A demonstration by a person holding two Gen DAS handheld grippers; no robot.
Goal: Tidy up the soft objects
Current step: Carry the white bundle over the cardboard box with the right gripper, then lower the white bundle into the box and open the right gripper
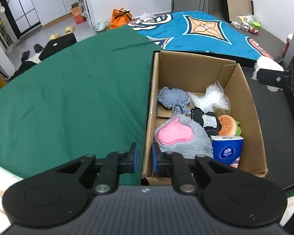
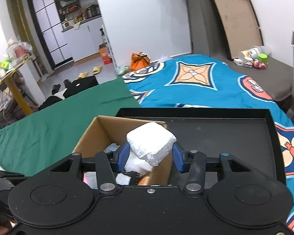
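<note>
Green cloth (image 1: 68, 90) beside blue patterned bedspread (image 1: 201, 33). Orange bag (image 1: 121, 16), yellow slippers (image 1: 69, 29) on floor. Black tray (image 2: 225, 135) on bed. Jars and toys (image 2: 252, 57) far corner.

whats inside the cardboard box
Inside the cardboard box: denim piece, white plastic bag, checkered cloth, burger plush, grey-pink plush, Vinda tissue pack. Anything beneath them is hidden.

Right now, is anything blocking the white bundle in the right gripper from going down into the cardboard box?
Nothing visible does. The right gripper holds the white bundle above the cardboard box, whose top is open.
</note>
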